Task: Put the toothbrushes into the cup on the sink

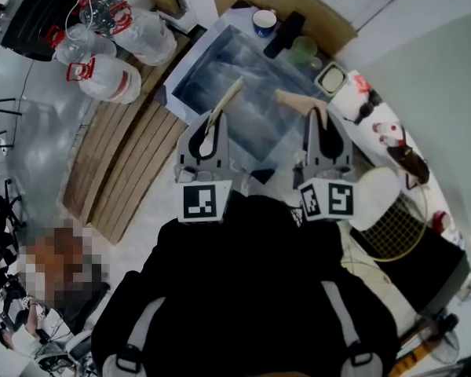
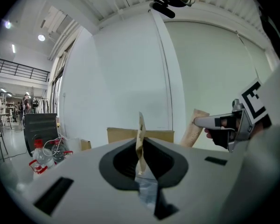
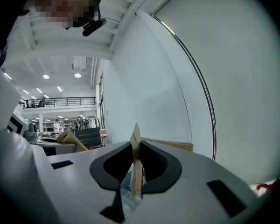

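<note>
I hold both grippers up over the steel sink (image 1: 220,69), jaws tilted upward. My left gripper (image 1: 211,126) is shut on a toothbrush in a beige paper wrapper (image 1: 230,95); in the left gripper view the wrapper (image 2: 140,136) stands pinched edge-on between the jaws. My right gripper (image 1: 320,118) is shut on a second wrapped toothbrush (image 1: 292,99), whose wrapper (image 3: 136,160) is clamped the same way. A blue-and-white cup (image 1: 264,22) and a green cup (image 1: 304,49) stand at the sink's far edge, well beyond both grippers.
A black object (image 1: 283,34) lies between the two cups, and a white dish (image 1: 330,78) sits on the right counter. Water bottles (image 1: 106,77) and wooden slats (image 1: 125,163) are to the left. A racket (image 1: 392,226) lies at the right. The right gripper (image 2: 226,123) shows in the left gripper view.
</note>
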The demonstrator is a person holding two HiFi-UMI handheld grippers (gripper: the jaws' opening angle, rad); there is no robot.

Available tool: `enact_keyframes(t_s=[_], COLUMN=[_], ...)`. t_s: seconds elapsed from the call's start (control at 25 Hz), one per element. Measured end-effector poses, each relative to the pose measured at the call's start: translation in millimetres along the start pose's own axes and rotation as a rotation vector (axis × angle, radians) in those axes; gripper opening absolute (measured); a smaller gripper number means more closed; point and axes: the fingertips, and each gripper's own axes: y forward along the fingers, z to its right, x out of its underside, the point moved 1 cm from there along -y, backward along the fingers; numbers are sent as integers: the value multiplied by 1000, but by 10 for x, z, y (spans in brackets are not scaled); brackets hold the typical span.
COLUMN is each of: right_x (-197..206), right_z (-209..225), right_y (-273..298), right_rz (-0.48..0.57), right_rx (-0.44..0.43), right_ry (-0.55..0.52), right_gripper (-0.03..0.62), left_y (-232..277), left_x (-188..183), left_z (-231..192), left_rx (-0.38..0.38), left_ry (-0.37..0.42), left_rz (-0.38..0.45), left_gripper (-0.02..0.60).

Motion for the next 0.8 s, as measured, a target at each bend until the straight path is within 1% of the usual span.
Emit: enact_keyframes(t_s=[0.16, 0.36, 0.52, 0.56, 0.72, 0.8], right_x=[-33, -22, -21, -26, -52, -64], right_z=[3, 16, 10, 13, 42, 45], right_y=[58, 158, 213, 231, 323, 337], right_rz=[10, 12, 13, 12, 7, 9], right_rx=[44, 80, 98, 102, 120, 128], right_ry=[9, 6, 15, 14, 12, 11], right_gripper=[43, 44, 44, 44, 43, 43], left_y=[145, 359, 487, 517, 637, 684], left_x=[-31, -42, -50, -61, -113, -128], left_z=[-62, -128, -159, -161, -186, -201], left_rx=[37, 72, 108, 114, 117, 128], left_ry=[20, 25, 88, 87, 36, 45], left_rz=[0, -6, -24, -25, -10, -6], left_gripper=[25, 25, 25, 25, 25, 25])
